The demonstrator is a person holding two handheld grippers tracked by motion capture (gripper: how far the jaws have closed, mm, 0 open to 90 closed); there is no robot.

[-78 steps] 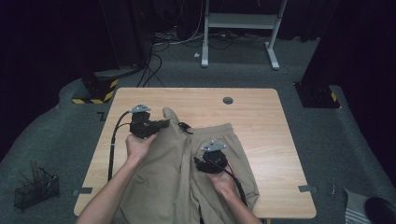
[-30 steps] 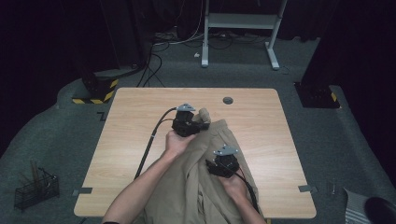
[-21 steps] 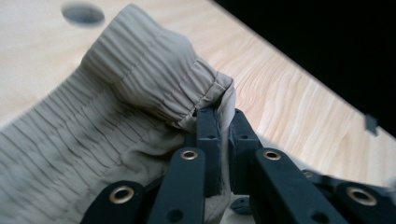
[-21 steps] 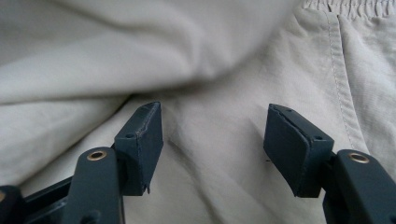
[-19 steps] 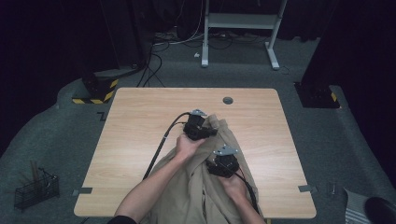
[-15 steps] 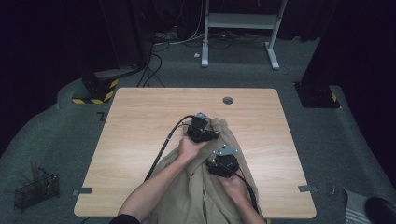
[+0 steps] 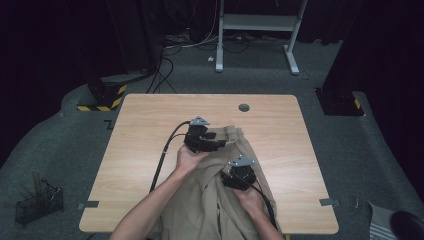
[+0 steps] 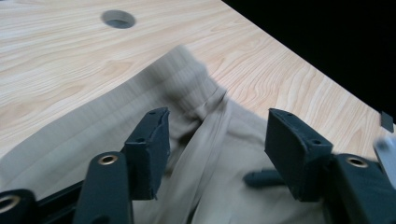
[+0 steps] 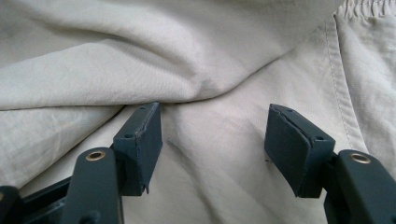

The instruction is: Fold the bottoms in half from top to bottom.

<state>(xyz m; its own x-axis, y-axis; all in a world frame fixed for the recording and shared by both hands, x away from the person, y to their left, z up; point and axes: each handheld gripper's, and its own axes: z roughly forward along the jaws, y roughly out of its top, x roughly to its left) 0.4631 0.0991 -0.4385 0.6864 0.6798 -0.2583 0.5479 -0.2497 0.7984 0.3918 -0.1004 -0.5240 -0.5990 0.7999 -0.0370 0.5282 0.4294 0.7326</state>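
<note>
High view: rumpled beige trousers (image 7: 220, 200) lie bunched on the table (image 7: 140, 135).

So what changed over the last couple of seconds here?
The left gripper carried the edge of the beige garment from the table's left half over to the right, folding it, and now stands open. The right gripper stayed on the cloth, open.
</note>
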